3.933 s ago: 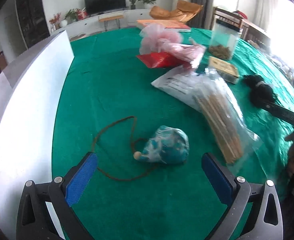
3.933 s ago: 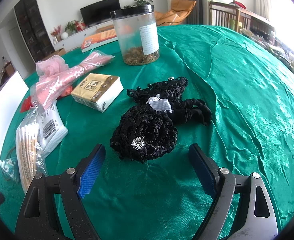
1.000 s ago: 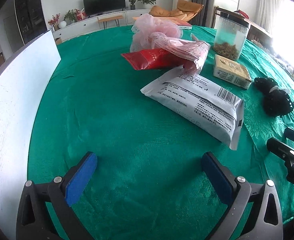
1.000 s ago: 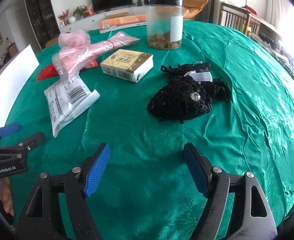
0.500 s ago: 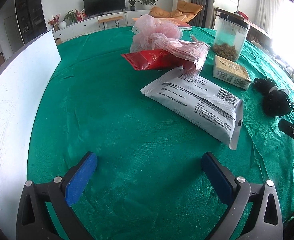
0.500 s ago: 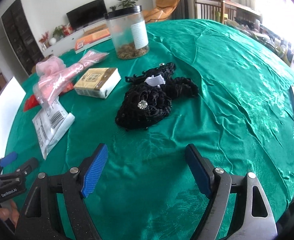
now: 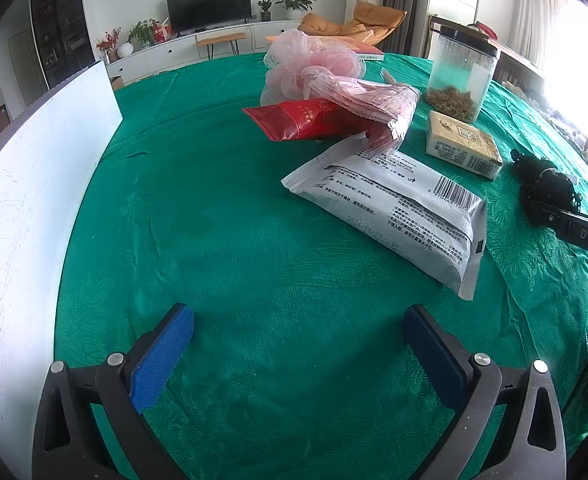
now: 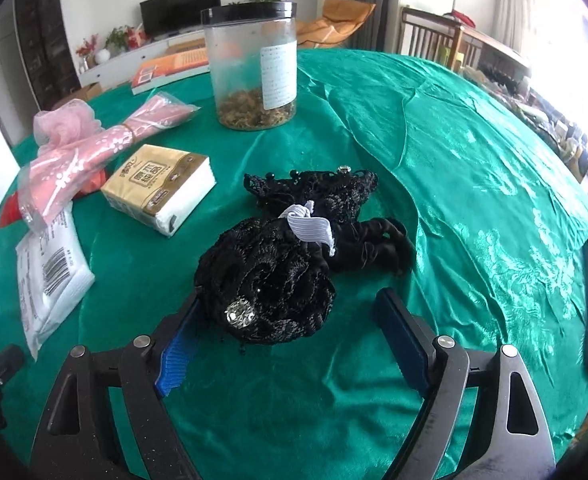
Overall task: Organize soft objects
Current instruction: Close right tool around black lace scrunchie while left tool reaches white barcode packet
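A black lace piece (image 8: 262, 272) with a rhinestone and a white elastic band lies on the green tablecloth (image 8: 454, 168). My right gripper (image 8: 288, 308) is right at it, jaws opening. The near lobe of the lace lies between the fingers, overlapping the left pad (image 8: 178, 344) and apart from the right pad. In the left wrist view the lace (image 7: 550, 184) is at the far right, with a right finger (image 7: 574, 230) beside it. My left gripper (image 7: 294, 320) stands open over bare cloth.
A white packet (image 7: 394, 208), a red packet (image 7: 306, 124), a pink mesh puff (image 7: 314, 60) and a pink bag (image 7: 378, 104) lie mid-table. A tissue pack (image 8: 162, 188) and a clear jar (image 8: 254, 68) stand behind the lace. A white board (image 7: 26, 200) borders the left.
My right gripper has moved forward to the black lace piece, which now sits between its fingers, and its jaws have widened. The left gripper has stayed put.
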`<state>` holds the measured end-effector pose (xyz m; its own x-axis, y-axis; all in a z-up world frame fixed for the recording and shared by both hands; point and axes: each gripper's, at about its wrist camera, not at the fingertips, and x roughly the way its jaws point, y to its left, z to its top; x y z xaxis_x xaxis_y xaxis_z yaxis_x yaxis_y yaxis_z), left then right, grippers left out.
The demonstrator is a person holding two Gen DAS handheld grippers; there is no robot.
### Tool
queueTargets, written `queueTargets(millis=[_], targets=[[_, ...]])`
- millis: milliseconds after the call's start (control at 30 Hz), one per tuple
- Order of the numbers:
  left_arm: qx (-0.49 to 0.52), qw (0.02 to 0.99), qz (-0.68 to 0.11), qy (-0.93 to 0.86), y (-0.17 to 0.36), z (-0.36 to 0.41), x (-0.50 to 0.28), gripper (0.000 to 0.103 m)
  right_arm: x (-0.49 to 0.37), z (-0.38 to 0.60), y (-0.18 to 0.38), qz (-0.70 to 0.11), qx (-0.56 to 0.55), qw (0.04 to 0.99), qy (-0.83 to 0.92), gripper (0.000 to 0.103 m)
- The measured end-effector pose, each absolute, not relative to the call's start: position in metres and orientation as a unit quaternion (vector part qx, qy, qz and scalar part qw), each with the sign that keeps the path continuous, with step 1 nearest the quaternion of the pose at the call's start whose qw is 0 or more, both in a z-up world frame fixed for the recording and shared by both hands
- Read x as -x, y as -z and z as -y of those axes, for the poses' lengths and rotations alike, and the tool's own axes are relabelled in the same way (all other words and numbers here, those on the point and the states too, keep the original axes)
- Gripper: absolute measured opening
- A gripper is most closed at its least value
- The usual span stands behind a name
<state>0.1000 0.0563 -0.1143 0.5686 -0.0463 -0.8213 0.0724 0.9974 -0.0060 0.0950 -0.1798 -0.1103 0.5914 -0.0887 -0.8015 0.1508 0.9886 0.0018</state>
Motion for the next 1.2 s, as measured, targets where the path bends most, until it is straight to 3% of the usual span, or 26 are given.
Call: queueTargets(millis=[467,700,867,1000,1200], targets=[[-0.012,0.881,-0.471,0.036,0.112,-0.059,-0.098,0.103,-0.099,0.187,0.110,-0.447,-0.039,0.890,0.079,0.091],[0.153,0.856,-0.478,0.123,0.087,-0.062,-0.110,0.103,-0.099,0.187,0.110,-0.447,-0.039,0.890,0.079,0.091],[0.079,0.870,-0.480,0.076,0.069,-0.013,-0.170,0.103,-0.099,0.188,0.110,-0.447,-0.039,0.890,0.079,0.091],[0.005,0.865,-0.501,0.026,0.094,0.018,-0.202,0.103,-0.099,0.188,0.110,-0.447,-0.039,0.890,0.079,0.091],[-0.031,0.867,-0.496,0.020,0.104,-0.010,-0.167,0.103,-0.099,0.187,0.110,-0.446,-0.040,0.891,0.078,0.091]])
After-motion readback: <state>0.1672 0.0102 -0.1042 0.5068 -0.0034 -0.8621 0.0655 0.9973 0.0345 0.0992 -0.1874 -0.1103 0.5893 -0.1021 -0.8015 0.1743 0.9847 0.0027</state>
